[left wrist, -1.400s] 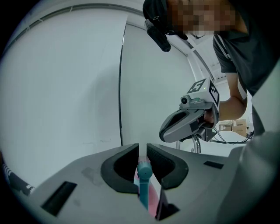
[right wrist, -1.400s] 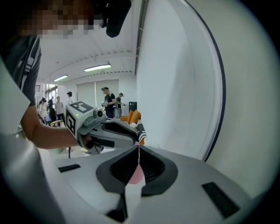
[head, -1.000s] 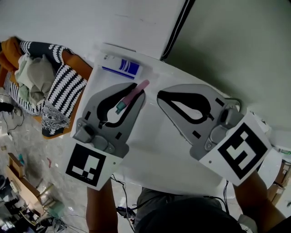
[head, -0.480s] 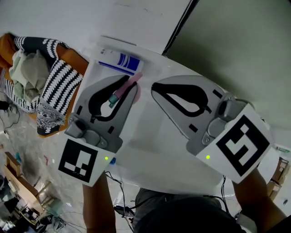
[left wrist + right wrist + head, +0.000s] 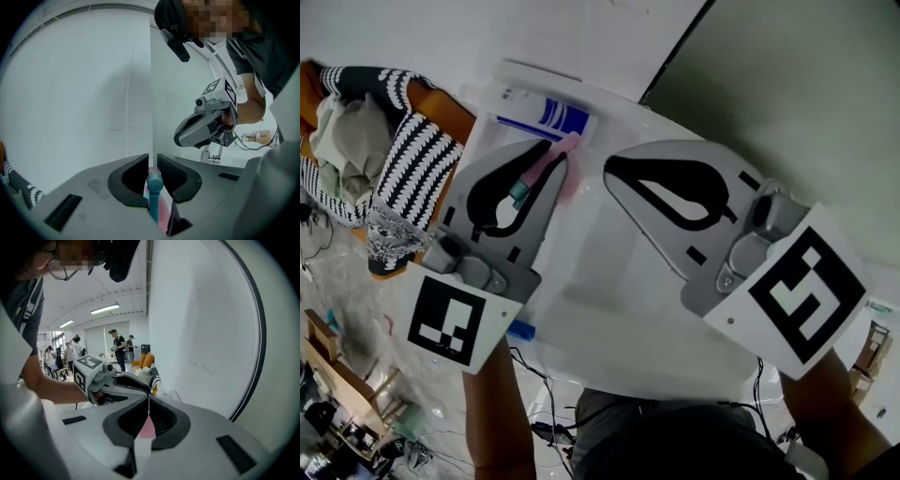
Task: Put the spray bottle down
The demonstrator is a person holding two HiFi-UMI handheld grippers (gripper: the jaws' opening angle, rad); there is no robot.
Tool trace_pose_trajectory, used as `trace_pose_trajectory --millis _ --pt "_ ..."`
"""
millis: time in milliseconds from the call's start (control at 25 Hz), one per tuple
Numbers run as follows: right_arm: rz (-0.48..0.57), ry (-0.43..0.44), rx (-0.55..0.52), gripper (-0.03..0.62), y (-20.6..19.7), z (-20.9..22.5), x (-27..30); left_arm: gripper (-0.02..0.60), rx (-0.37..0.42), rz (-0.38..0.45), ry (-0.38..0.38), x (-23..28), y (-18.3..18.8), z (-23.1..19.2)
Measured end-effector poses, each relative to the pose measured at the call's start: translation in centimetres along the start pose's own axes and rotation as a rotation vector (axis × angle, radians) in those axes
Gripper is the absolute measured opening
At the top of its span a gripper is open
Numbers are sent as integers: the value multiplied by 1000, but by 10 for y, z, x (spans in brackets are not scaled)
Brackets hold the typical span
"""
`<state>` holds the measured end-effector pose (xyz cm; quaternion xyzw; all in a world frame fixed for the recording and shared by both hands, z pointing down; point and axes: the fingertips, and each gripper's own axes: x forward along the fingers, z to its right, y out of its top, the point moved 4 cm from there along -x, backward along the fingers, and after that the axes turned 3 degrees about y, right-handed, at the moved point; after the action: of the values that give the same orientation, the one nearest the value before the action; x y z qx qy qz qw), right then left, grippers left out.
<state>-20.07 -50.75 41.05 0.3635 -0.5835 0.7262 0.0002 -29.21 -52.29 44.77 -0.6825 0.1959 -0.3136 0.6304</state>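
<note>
Spray bottle (image 5: 542,171): slim pink body, teal nozzle. It lies at 11 o'clock over the white table (image 5: 609,309), nozzle end toward me. I cannot tell whether it touches the surface.

My left gripper (image 5: 555,155) is clenched on the bottle, with the nozzle between its jaws. My right gripper (image 5: 611,171) is at 12 o'clock, closed on nothing.

A white pack with blue label (image 5: 548,117) lies just beyond the bottle at 11 o'clock. A striped cloth (image 5: 412,169) is off the table at 9 o'clock.

Count: one bottle, one pack, two grippers.
</note>
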Motion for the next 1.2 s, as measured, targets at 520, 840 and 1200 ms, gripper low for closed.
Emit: trace_pose_trajectory --millis 520,840,1200 --pt "1 11 7 9 -9 3 7 57 22 63 8 -4 -9 -7" --pt "8 9 -3 9 -2 -1 1 58 51 58 -10 -7 -10 -4" --pt "36 -1 -20 9 13 -12 -15 142 62 46 14 -26 2 1"
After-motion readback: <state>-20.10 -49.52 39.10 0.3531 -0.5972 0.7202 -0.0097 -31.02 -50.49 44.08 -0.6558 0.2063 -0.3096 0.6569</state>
